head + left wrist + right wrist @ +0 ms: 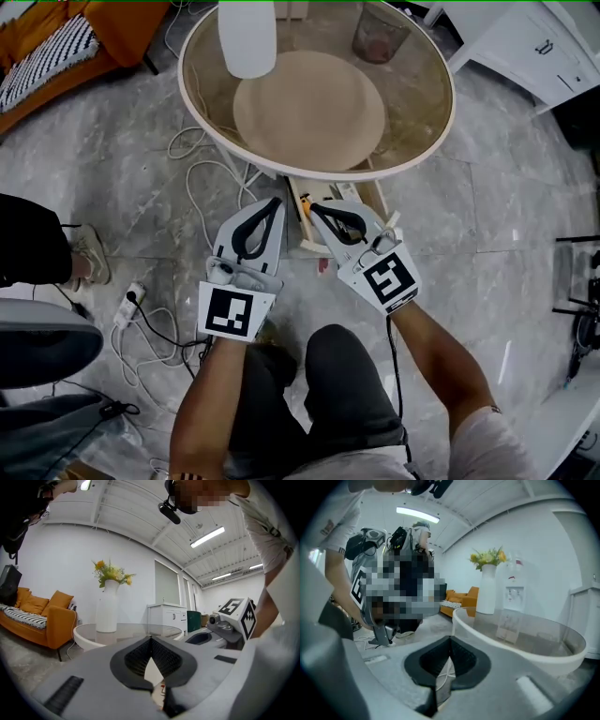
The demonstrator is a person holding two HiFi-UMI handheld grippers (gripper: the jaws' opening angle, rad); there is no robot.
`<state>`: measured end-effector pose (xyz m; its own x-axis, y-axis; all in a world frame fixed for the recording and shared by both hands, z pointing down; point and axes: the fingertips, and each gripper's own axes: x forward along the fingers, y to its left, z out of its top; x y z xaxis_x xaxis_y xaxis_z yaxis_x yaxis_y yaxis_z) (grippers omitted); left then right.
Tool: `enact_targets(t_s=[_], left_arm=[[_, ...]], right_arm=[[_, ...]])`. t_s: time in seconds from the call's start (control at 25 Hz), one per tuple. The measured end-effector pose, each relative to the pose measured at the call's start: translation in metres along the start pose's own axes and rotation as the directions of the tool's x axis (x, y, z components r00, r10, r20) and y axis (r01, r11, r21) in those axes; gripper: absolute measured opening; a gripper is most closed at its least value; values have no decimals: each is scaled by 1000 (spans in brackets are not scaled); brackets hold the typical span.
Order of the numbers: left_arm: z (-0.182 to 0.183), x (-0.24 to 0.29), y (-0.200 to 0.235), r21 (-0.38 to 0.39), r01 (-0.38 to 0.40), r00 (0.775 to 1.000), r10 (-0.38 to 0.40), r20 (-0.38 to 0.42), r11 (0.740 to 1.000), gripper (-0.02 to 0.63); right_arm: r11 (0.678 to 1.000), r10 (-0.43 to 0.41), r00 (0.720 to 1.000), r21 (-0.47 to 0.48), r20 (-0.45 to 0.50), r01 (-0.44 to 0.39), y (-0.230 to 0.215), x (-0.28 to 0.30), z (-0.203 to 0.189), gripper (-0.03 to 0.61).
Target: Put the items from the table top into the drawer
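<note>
A round table (439, 120) with a white rim and a clear glass top is standing on a grey marble floor, a beige disc showing through the glass. A tall white vase (247, 37) (107, 607) (486, 595) holding yellow flowers is standing upright near the table's far edge. A clear cup (380, 34) (508, 622) is sitting upright on the glass, well apart from the vase. Under the table's near edge a pale wooden drawer (296, 221) is hanging open, pulled out towards the person. Small things are lying inside it, one with an orange patch, but most of its inside is being hidden.
</note>
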<state>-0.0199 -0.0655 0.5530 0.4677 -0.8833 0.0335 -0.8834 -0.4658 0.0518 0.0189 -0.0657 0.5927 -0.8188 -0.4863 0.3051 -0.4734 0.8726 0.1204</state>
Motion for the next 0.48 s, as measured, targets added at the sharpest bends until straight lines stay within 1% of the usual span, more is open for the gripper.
enact_targets(t_s=[0.12,0.36,0.48], left_arm=[[29,-6,1,15,14,1000,-14,-10,1000,0],[99,-18,3,23,21,1000,-21,-18,1000,0],[140,-19,2,41,25,1000,-24,-14,999,0]], right_arm=[[1000,8,999,28,36,-9,0,-2,37,0],[995,35,988,91,148,-49,0,-12,124,0],[995,32,982,89,185,-49,-5,-21,167,0]])
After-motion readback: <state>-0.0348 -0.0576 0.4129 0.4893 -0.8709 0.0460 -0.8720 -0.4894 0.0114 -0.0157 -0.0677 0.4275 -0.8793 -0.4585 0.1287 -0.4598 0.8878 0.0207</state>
